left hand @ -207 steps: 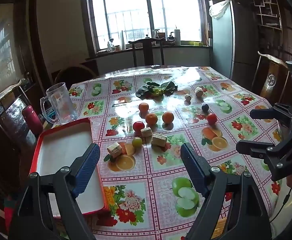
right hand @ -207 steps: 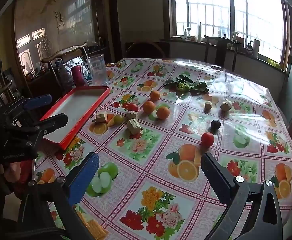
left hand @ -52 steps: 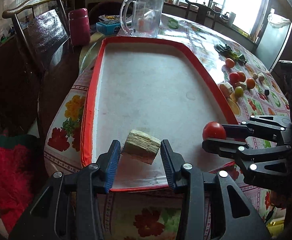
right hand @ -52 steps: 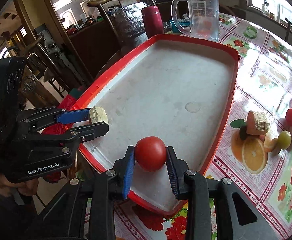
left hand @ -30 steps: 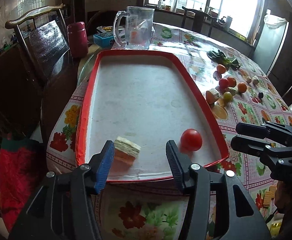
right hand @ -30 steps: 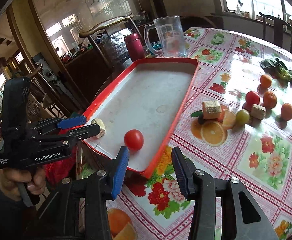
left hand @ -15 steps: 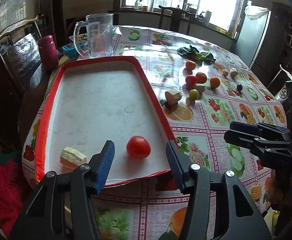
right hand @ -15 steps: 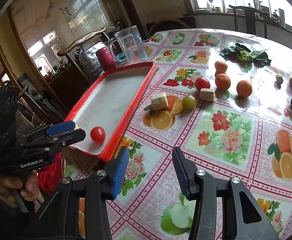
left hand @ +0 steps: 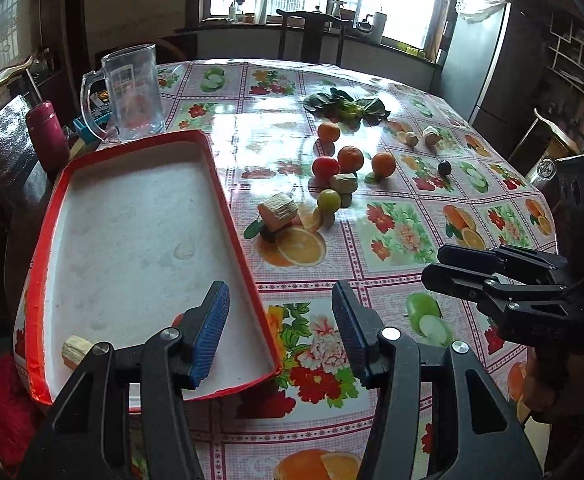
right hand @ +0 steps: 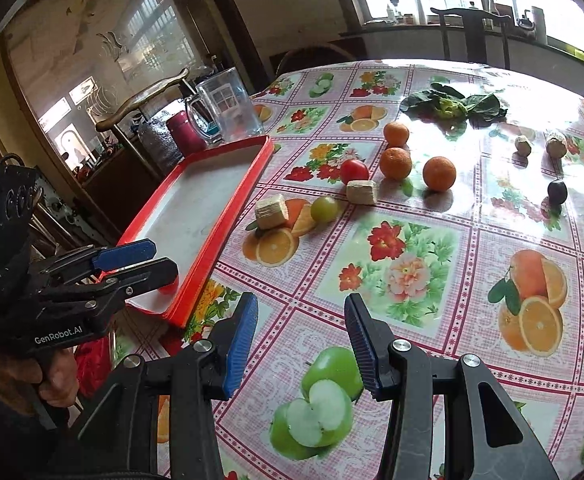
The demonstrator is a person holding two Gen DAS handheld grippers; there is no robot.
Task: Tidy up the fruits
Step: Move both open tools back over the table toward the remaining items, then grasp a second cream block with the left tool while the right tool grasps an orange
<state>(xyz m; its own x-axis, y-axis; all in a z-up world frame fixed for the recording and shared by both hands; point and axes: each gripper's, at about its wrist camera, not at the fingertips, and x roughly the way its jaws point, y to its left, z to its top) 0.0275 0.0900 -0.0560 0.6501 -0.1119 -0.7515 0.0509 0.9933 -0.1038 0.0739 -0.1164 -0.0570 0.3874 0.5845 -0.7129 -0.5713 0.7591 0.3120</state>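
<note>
Left gripper (left hand: 280, 328): jaws parted, nothing gripped, held over the near corner of the tray.
Right gripper (right hand: 302, 340): jaws parted too, nothing between them, held above the tablecloth (right hand: 412, 240) just right of the tray.
Tray (left hand: 208, 160): red-rimmed, on the table's left side; a tan block (left hand: 76, 350) is seen at its near-left corner, and a red tomato (right hand: 168, 289) is mostly hidden behind the left gripper.
Loose fruit: three oranges (right hand: 438, 173), a second tomato (right hand: 354, 171), a green fruit (right hand: 325, 209) and two more tan blocks (right hand: 272, 211) are clustered mid-table, well apart from both grippers.
</note>
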